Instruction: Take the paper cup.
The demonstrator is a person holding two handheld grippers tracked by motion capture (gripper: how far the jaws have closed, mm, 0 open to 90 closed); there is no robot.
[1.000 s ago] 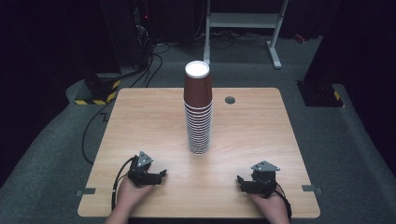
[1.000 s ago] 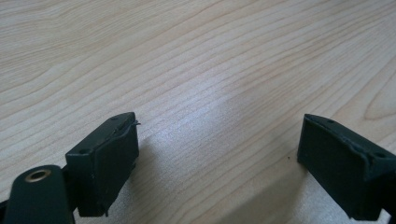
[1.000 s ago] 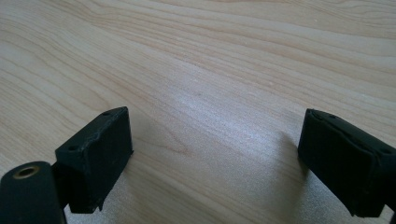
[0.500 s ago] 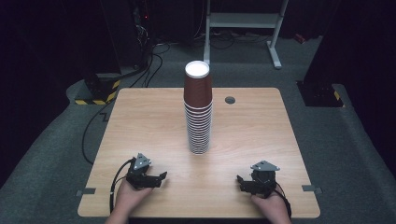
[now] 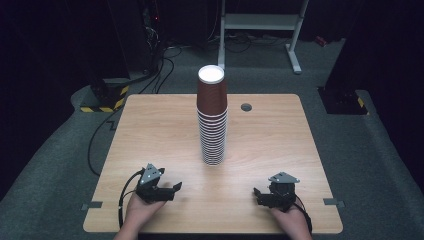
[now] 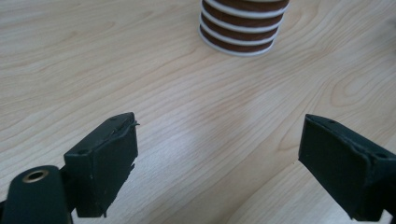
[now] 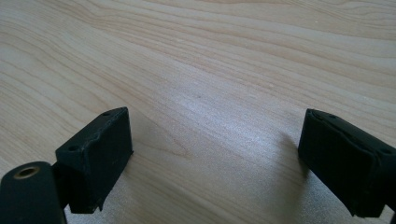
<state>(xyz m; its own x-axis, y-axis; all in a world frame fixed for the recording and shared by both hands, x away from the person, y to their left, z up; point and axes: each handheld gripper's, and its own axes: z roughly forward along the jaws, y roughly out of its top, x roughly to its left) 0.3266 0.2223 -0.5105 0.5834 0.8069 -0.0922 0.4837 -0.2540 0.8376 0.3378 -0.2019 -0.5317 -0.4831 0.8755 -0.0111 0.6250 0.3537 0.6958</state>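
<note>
Brown paper cups (image 5: 212,117) stand in 1 tall stack at the middle of the frame in the high view, upside down on the wooden table (image 5: 150,130). We hold 2 grippers low in that frame. Our left gripper (image 5: 172,189) is at the lower left, our right gripper (image 5: 257,194) at the lower right, both well apart from the stack. In the 2 gripper views the jaws stand wide apart with only bare wood between them. The bottom rims of the stack (image 6: 243,28) show at the top of the left gripper view.
</note>
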